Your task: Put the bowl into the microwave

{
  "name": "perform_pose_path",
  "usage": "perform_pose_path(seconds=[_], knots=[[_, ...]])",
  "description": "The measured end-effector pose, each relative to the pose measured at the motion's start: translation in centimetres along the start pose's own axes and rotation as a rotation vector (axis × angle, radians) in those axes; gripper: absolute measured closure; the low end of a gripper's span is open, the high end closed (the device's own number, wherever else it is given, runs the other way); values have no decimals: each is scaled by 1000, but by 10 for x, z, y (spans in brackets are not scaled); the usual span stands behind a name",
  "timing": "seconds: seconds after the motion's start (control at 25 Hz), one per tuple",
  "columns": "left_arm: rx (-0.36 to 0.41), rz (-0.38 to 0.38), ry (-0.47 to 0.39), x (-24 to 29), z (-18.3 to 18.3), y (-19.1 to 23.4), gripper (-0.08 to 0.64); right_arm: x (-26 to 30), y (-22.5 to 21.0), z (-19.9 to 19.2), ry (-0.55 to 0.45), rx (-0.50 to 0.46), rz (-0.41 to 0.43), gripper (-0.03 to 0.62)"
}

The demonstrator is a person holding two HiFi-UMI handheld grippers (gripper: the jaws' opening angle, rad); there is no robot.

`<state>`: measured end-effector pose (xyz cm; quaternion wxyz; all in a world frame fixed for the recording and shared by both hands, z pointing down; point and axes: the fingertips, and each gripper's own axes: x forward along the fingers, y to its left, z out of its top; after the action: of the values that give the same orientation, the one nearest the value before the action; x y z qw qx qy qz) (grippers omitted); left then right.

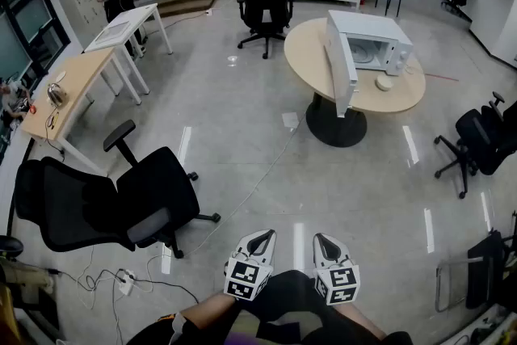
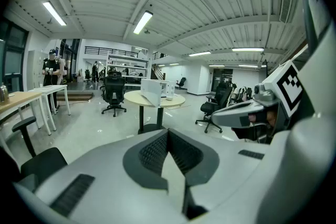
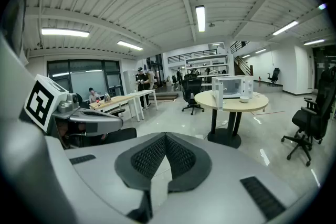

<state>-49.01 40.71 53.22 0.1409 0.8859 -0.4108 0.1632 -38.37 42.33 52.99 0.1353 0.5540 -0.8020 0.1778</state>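
- Floor [image 1: 242, 117]: a wide stretch is seen between the person and the task area. The approach is judged not yet made.
- Counter [image 1: 311, 52]: a round pedestal type, well apart from both claws. If it is knocked on arrival, the things on it could be shaken toward the rim.
- Office chair [image 1: 105, 202]: placed near the person's left side. It could be caught by a leg if the path is cut to the left.
- Microwave [image 1: 373, 40]: set on the counter with its door [image 1: 341, 70] swung wide open toward the person. Nothing is made out in the cavity. The door could be struck if the reach is made from the door side.
- Cable [image 1: 257, 183]: laid across the floor between the person and the counter base. A trip over it is judged the main hazard.
- Left claw [image 1: 262, 238]: clenched on nothing, with the pads met at the tips. It is held low, close before the body, and pointed forward.
- Right claw [image 1: 323, 241]: likewise clenched and empty. It is held just beside the left claw at the same height, with the forearms drawn in.
- Bowl [image 1: 384, 82]: small and pale, resting on the counter just beside the microwave front, near the rim. It could be pushed off the rim if it is met by a claw that has not been released first.
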Motion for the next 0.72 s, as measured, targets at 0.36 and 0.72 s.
perform_pose_path(seconds=[0.36, 0.72], knots=[[1, 0, 1, 2, -2, -5, 512, -4, -4, -2, 1, -1, -2, 577], [10, -3, 2, 3, -1, -13, 512, -10, -8, -4, -2, 8, -6, 577]])
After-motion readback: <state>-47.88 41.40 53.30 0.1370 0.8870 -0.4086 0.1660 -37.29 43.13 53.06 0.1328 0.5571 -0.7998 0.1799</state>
